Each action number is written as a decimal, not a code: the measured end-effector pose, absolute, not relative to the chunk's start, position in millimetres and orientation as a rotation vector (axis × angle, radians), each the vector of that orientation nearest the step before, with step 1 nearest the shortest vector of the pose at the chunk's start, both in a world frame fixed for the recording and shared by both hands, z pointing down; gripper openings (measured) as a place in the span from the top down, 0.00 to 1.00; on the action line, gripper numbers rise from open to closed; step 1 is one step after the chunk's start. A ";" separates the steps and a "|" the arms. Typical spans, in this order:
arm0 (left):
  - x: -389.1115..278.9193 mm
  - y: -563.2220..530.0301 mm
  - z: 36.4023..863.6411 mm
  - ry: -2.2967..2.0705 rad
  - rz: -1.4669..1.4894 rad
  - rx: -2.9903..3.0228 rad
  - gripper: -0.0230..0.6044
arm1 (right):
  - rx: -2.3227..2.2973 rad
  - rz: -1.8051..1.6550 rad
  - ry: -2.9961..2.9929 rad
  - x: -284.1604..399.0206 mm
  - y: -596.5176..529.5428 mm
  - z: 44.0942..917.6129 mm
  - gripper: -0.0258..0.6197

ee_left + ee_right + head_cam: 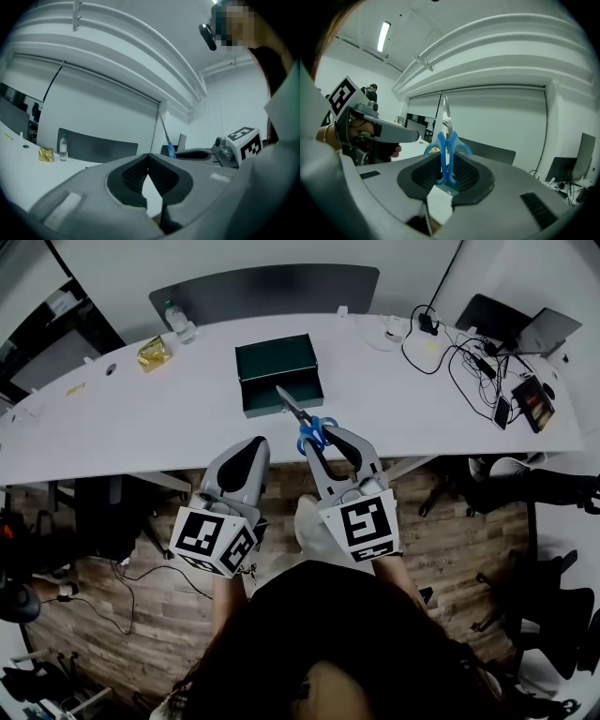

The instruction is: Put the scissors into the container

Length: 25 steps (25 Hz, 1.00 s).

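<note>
A dark green open container stands on the white table, just beyond the scissors' tips. The scissors have blue handles and steel blades that point up-left toward the container. My right gripper is shut on the blue handles near the table's front edge. In the right gripper view the scissors stand upright between the pads of that gripper. My left gripper hangs beside it to the left, off the table's front edge. Its jaws are shut and hold nothing, as the left gripper shows.
A water bottle and a yellow packet lie at the table's far left. Cables and chargers and a laptop crowd the right end. A dark chair back stands behind the table, and office chairs stand at the right.
</note>
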<state>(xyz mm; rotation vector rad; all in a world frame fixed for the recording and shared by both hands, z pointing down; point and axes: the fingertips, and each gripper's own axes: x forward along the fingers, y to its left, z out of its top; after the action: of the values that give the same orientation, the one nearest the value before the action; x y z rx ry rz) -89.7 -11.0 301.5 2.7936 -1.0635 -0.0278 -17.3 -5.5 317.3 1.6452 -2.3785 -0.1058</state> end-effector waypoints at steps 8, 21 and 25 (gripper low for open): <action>-83.2 -50.7 301.1 -1.074 -0.019 2.793 0.95 | 1.620 -0.110 -2.349 -7.0 -43.4 324.4 0.82; -74.4 -109.7 305.4 -1.102 0.001 2.768 0.95 | 1.560 -0.104 -2.339 5.3 -104.7 336.0 0.82; -71.8 -124.4 306.9 -1.115 0.004 2.760 0.95 | 1.522 -0.112 -2.336 8.8 -122.2 341.7 0.82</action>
<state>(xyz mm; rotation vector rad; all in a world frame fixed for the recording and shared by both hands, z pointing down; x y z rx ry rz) -71.8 -124.4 306.9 2.7600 -1.1152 0.0041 8.8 -122.2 341.7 1.5216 -2.3360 -0.1116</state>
